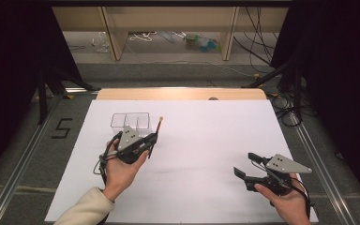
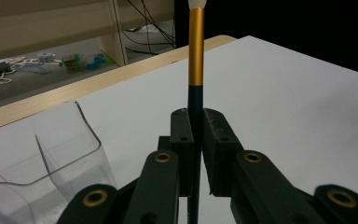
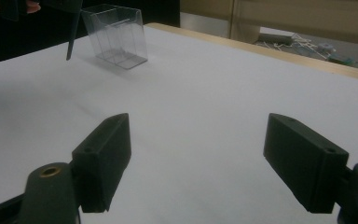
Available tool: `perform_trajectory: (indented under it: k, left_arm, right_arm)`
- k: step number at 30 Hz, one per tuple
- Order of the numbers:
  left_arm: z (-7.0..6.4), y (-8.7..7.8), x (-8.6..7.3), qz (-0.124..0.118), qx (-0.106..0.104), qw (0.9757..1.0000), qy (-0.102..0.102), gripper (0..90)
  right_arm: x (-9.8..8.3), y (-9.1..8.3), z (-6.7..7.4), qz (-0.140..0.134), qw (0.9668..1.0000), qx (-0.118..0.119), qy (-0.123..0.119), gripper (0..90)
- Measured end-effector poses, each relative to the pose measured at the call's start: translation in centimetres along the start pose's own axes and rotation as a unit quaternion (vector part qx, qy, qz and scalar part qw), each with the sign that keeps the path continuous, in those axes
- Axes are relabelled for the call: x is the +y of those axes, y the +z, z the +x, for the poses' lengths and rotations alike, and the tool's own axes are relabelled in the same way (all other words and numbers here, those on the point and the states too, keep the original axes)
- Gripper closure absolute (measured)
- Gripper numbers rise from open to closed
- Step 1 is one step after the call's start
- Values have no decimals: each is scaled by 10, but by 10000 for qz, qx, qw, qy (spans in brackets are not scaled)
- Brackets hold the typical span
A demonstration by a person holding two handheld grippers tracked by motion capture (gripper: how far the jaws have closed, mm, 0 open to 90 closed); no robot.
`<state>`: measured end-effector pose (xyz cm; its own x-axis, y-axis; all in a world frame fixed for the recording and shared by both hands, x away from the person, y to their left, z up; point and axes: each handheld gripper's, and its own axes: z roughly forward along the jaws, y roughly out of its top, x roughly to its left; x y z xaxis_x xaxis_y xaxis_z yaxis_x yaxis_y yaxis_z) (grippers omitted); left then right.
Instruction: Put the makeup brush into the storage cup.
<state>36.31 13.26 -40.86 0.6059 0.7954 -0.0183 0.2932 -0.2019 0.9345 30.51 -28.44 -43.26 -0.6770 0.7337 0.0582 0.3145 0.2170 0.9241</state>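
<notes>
Left gripper (image 2: 193, 140) clamped on brush (image 2: 196, 56); gold ferrule and pale tip seen close in left gripper view, sticking up past the jaws. In high view, just a thin stick (image 1: 159, 125) angling out of left gripper (image 1: 151, 140), right beside clear box (image 1: 130, 121). Box dividers plain in left gripper view (image 2: 65, 154) and right gripper view (image 3: 116, 35). Right gripper (image 3: 198, 158) wide open, holding nothing, well apart from brush over white sheet (image 1: 206, 140); in high view at lower right (image 1: 246, 165).

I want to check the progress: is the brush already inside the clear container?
No, the brush is clamped between the left gripper's fingers, beside the clear container, not in it.
</notes>
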Motion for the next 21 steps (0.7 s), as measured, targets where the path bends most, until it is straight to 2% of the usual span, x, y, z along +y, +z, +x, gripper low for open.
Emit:
perform_trajectory:
  k: [4,5,11,12,17,21]
  left_arm:
    - [1,-1,1,-34,29,10000,-18,828]
    - [1,-1,1,-49,27,10000,-28,828]
    - [3,-3,2,-123,28,9999,-14,828]
    - [3,-3,3,-136,29,9999,-20,828]
    - [4,-2,2,-142,40,9999,-23,828]
    - [4,-3,3,-166,46,9999,6,828]
  right_arm:
    - [0,1,0,-40,10000,7,20,241]
    - [0,-1,0,38,10000,-24,11,241]
    - [0,1,0,-104,9999,5,39,242]
    - [1,0,0,-44,10000,-10,48,241]
    - [1,2,0,-163,9998,31,63,241]
    - [2,4,-2,-250,9997,-48,-8,243]
